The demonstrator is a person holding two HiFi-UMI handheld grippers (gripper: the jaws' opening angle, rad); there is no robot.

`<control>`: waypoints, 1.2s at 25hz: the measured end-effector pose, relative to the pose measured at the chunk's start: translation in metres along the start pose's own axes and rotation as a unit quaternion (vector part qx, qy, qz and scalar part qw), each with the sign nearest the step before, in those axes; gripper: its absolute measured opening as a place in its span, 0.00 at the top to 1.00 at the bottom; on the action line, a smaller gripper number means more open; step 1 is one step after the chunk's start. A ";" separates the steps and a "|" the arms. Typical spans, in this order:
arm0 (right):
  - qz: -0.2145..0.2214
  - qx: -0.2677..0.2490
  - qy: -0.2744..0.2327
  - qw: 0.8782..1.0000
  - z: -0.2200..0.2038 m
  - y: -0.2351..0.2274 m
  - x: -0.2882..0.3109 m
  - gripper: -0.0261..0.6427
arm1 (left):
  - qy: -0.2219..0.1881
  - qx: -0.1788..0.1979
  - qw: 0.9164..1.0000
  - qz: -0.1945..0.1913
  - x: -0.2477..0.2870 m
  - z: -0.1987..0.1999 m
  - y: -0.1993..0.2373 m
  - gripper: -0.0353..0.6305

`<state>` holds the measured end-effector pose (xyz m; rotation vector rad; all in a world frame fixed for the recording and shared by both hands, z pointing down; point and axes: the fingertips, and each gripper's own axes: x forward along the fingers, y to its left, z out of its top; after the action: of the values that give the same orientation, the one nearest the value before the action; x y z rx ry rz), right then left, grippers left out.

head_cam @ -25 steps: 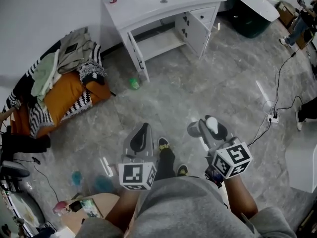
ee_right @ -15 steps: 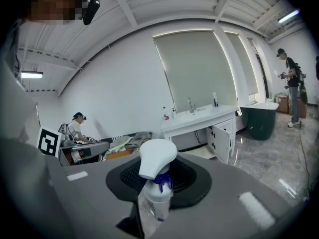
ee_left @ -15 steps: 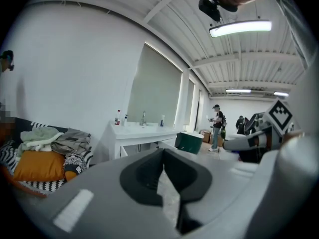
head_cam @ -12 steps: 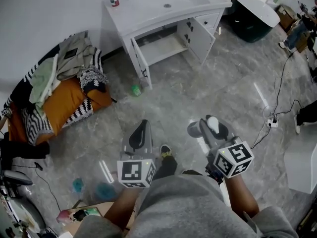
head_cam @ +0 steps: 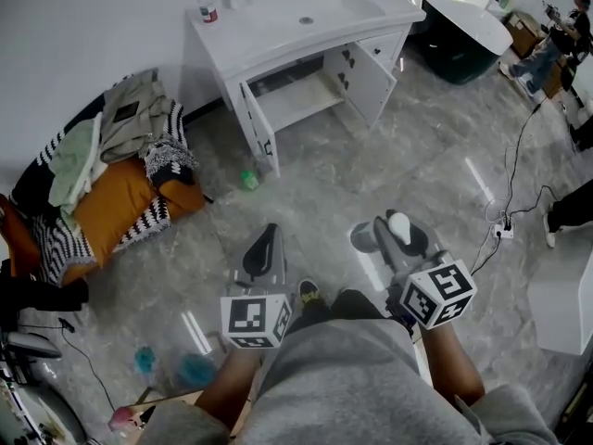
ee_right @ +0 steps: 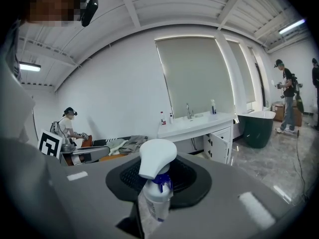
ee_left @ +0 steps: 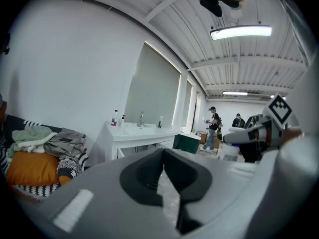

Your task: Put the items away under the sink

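Spray bottle on its way to the open sink cabinet.

The right tool is clamped on the bottle's body and carries it upright, with the white trigger head standing clear above the jaws. The left tool is narrow, its jaws almost touching with nothing between them. Over the last second the person has taken a step and the head view has lifted a little, so the sink top shows more fully; the grip on the bottle is unchanged. The cabinet is well ahead, both doors swung open and its shelf bare. A small green thing lies on the floor near the left door. The bottle is likely mid-carry: more walking, then a low reach inside.
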<state>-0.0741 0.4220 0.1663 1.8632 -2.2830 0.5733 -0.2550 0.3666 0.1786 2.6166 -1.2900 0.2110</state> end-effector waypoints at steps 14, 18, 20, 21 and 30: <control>-0.002 0.000 -0.011 1.000 0.012 -0.002 0.012 0.81 | 0.003 -0.010 1.000 0.015 0.005 0.001 0.016 0.93; -0.001 0.004 -0.014 1.000 0.015 -0.004 0.016 0.81 | 0.002 -0.005 1.000 0.010 0.006 0.004 0.015 0.93; -0.002 0.004 -0.014 1.000 0.016 -0.007 0.019 0.81 | 0.004 -0.005 1.000 0.011 0.009 0.004 0.016 0.93; -0.002 0.004 -0.014 1.000 0.016 -0.009 0.021 0.81 | 0.005 -0.004 1.000 0.011 0.011 0.004 0.016 0.93; -0.019 0.009 -0.017 1.000 0.018 -0.041 0.031 0.81 | 0.010 -0.003 1.000 0.002 0.036 0.005 0.013 0.93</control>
<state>-0.0390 0.3802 0.1683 1.9357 -2.2655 0.5625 -0.2433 0.3305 0.1836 2.6016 -1.2872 0.2329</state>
